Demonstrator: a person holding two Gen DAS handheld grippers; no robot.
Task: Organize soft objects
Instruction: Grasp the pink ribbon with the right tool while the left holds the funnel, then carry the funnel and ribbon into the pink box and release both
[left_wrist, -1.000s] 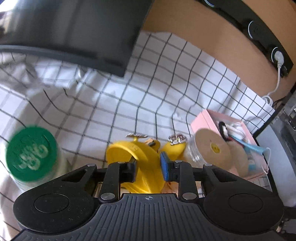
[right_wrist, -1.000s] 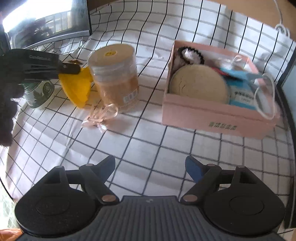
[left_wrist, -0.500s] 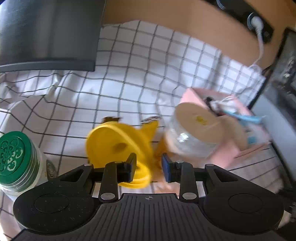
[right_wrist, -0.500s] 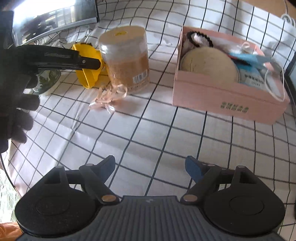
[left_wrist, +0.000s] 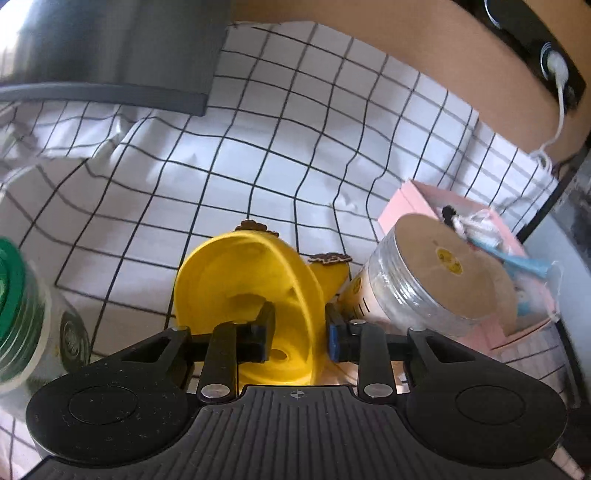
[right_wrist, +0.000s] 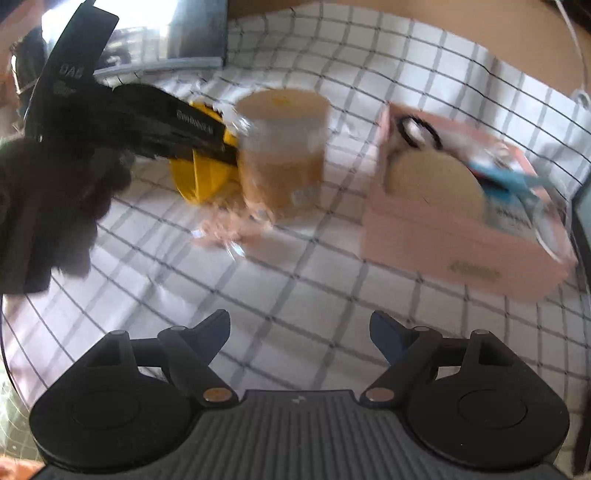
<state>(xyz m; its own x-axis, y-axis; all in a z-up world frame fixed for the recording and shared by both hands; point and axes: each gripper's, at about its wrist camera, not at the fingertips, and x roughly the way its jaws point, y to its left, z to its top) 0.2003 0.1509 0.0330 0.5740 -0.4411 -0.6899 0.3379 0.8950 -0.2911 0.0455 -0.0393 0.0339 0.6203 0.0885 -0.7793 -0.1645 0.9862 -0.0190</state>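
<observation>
Two tongs are in use. One is the left gripper and one is the right gripper. The left gripper has just been closing, and the rim of one yellow soft toy sits between its jaws. The black pad is inside the yellow cup shape and the blue pad is on the outside. They look pressed on the rim, so this gripper is grasping the toy. From the right wrist view a dark gloved hand holds this gripper, and the toy shows as a yellow lump under its tip.

The right gripper hangs wide apart with nothing between its jaws. Only the checked cloth lies under it. The yellow toy is well away from it, up and to the left.

One clear jar with a tan lid stands just beside the yellow toy on its right side, so close it may be touching, and it blocks the way to the box. One pale pink ribbon lies on the cloth in front of the jar. One pink box sits behind the jar, with a round tan pad, a black ring and a blue thing inside. One jar with a green lid stands at the far left. One dark flat screen stands at the back of the cloth. One black power strip with a white plug lies on the brown top.
</observation>
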